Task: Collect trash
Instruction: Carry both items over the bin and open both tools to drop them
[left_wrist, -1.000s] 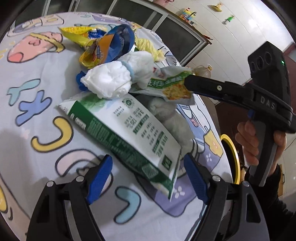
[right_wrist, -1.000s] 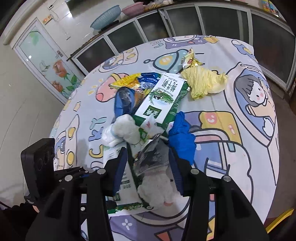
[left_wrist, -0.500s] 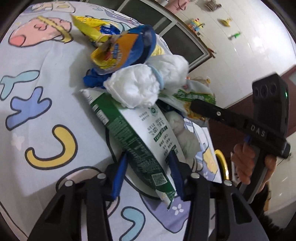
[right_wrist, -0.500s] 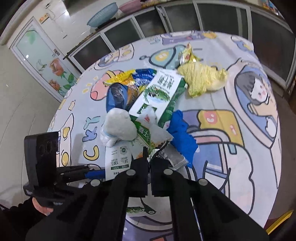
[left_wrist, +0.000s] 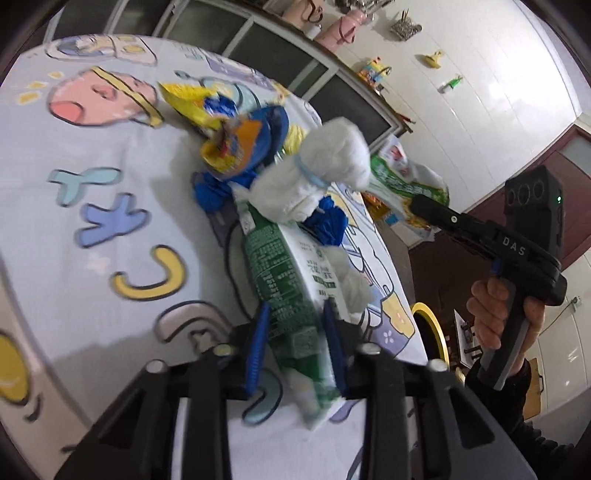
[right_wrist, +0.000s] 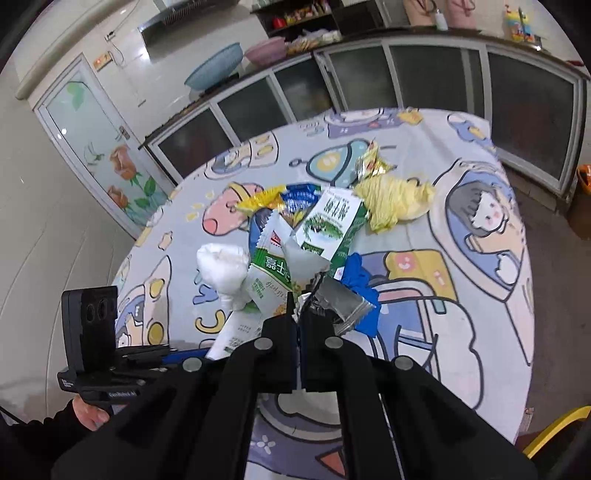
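A pile of trash lies on the round table's cartoon-print cloth (left_wrist: 92, 221). My left gripper (left_wrist: 295, 343) is shut on the near end of a flattened green-and-white milk carton (left_wrist: 280, 266). A white tissue wad (left_wrist: 317, 177) rests on the carton's far end. My right gripper (right_wrist: 297, 306) is shut on a green-and-white snack wrapper (right_wrist: 269, 273) with a silver lining, raised above the pile. From the left wrist view, the right gripper (left_wrist: 415, 203) holds that wrapper (left_wrist: 402, 181) past the table's right edge.
An orange-and-blue snack bag (left_wrist: 243, 147), a yellow wrapper (left_wrist: 184, 99) and a blue glove (right_wrist: 362, 280) lie in the pile. A second green carton (right_wrist: 328, 221), crumpled yellow paper (right_wrist: 395, 199) and a gold wrapper (right_wrist: 369, 162) lie farther back. A yellow-rimmed object (left_wrist: 432, 325) stands beside the table.
Both grippers went from open to shut. The left closed on the milk carton and raised its near end. The right pinched the snack wrapper and lifted it off the pile.
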